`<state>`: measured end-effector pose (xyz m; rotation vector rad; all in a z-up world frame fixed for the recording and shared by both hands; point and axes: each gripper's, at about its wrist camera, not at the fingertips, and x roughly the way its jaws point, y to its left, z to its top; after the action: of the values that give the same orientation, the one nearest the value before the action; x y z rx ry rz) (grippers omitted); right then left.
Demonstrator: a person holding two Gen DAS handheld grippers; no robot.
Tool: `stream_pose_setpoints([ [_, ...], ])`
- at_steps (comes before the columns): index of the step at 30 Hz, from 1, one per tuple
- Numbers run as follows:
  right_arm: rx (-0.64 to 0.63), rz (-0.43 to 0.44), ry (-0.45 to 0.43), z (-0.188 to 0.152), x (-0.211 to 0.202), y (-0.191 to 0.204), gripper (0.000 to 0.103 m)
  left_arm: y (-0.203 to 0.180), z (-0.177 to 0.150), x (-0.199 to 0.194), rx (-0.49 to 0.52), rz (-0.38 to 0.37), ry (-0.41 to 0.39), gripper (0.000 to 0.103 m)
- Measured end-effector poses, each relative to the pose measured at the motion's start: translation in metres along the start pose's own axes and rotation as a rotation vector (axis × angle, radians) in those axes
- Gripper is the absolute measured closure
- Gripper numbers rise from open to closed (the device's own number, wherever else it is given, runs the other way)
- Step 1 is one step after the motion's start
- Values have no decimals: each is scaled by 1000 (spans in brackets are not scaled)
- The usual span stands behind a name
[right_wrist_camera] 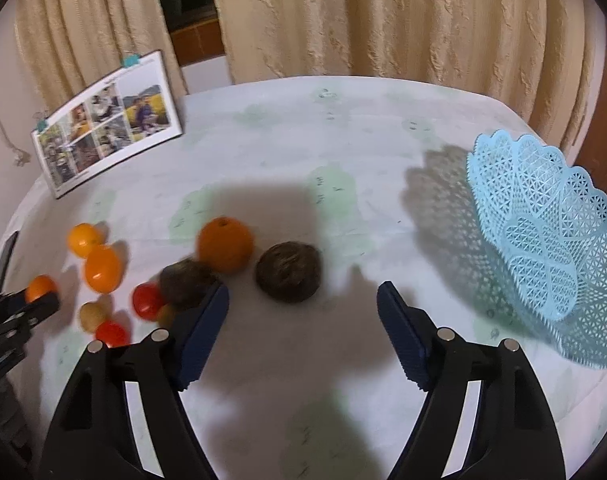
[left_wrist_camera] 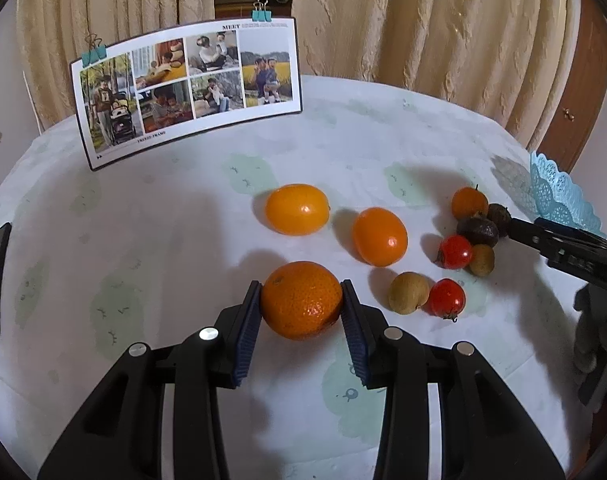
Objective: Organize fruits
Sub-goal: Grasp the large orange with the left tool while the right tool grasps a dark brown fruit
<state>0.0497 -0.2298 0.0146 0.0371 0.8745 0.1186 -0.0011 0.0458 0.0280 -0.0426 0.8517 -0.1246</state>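
Two sets of fingers are over the bench (left_wrist_camera: 183,240). My left fingers (left_wrist_camera: 301,296) pinch a big orange (left_wrist_camera: 301,300), a blue pad touching each side of it, and it rests on the cloth. Just beyond it lie two smooth oranges (left_wrist_camera: 297,209), side by side. To their right sit a tan fruit (left_wrist_camera: 408,293) touching a red one (left_wrist_camera: 447,298), then a tight cluster: another red fruit (left_wrist_camera: 455,252), a dark fruit (left_wrist_camera: 477,231), a small orange fruit (left_wrist_camera: 469,202) and another tan one.

My right fingers (right_wrist_camera: 303,300) are spread wide and hold nothing. A dark round fruit (right_wrist_camera: 288,271) lies on the cloth just ahead of the gap between them; a second dark one (right_wrist_camera: 187,282), blurred, sits by the left pad, an orange (right_wrist_camera: 224,245) behind it. The blue lace basket (right_wrist_camera: 543,240) stands tilted on the bench to the right, well apart from the fruit. A photo board (left_wrist_camera: 187,92) stands at the far left edge, before the curtains (left_wrist_camera: 423,20).
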Motion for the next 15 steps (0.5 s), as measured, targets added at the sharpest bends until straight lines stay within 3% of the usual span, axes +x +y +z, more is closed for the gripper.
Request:
stream_pose_setpoints([
  [8,-23,0,36,8,24,5,36,0,1,-2,-2,1,-3,64],
  [11,-32,-9,44,9,30,9,44,0,0,-1,-7,5,-3,64],
  [13,-39,3,42,8,30,11,59,1,0,-1,-12,8,-1,64],
  [15,-38,5,40,7,28,12,59,2,0,0,-13,10,1,64],
])
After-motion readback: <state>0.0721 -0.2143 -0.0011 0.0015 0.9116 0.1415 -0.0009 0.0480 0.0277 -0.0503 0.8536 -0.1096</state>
